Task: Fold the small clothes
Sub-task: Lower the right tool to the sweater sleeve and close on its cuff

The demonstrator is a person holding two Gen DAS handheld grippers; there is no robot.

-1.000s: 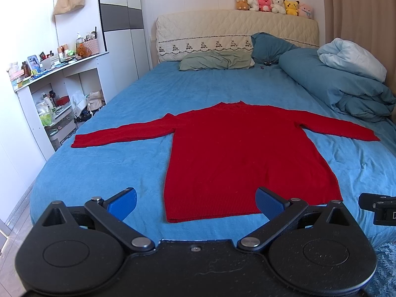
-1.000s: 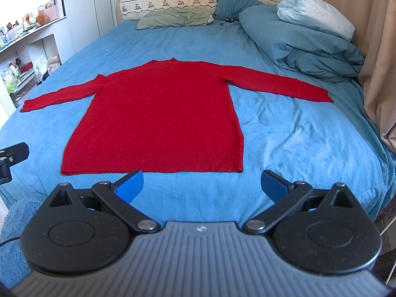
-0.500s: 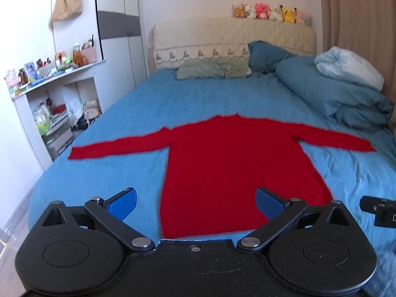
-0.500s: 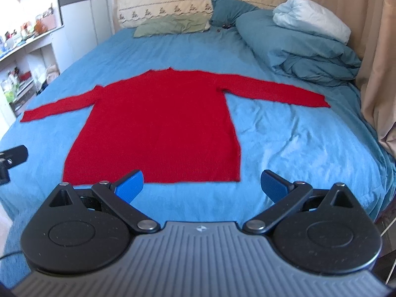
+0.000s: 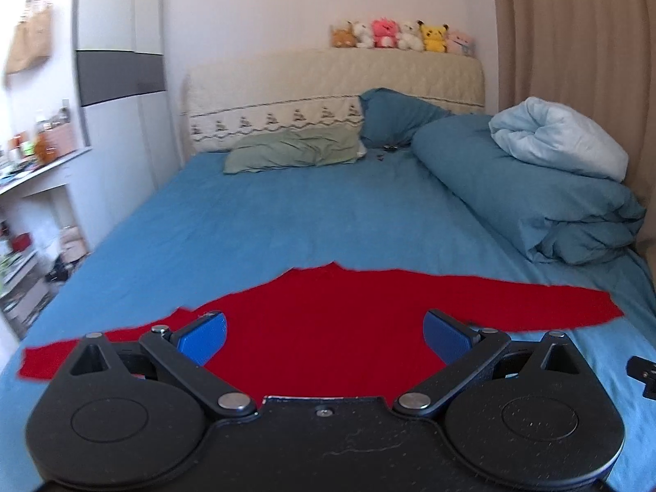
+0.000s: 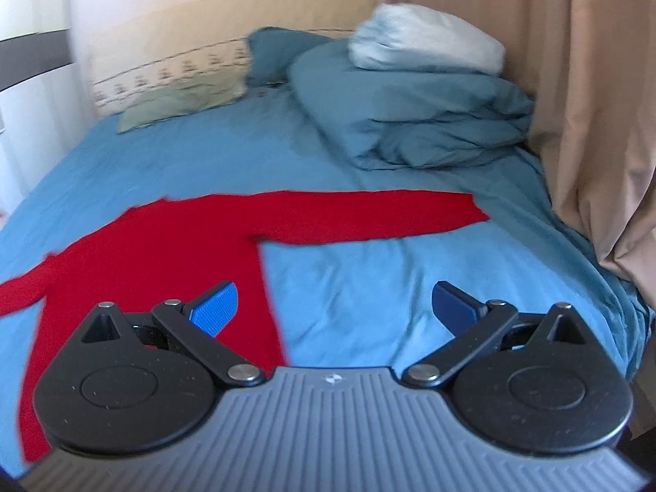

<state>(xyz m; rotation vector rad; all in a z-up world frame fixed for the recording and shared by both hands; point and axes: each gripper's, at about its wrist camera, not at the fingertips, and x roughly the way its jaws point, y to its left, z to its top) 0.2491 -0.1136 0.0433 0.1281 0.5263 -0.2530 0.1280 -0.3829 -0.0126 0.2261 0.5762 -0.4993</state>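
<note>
A red long-sleeved sweater (image 5: pixel 328 320) lies flat on the blue bed sheet (image 5: pixel 287 213), sleeves spread out to both sides. My left gripper (image 5: pixel 324 338) is open and empty, over the sweater's body. In the right wrist view the sweater (image 6: pixel 172 246) fills the left side, with its right sleeve (image 6: pixel 389 217) stretched toward the curtain. My right gripper (image 6: pixel 336 307) is open and empty, above the sheet beside the sweater's right edge. The sweater's hem is hidden behind both gripper bodies.
A folded blue duvet (image 5: pixel 533 197) with a pale blanket (image 5: pixel 561 139) on top sits at the back right. Pillows (image 5: pixel 295 156) lie at the headboard (image 5: pixel 328 82), plush toys (image 5: pixel 402 37) on top. A beige curtain (image 6: pixel 594 102) hangs right. Cluttered shelves (image 5: pixel 28 213) stand left.
Both grippers have moved forward and lower over the bed, closer to the sweater. The right view has swung toward the right sleeve. Both stay open.
</note>
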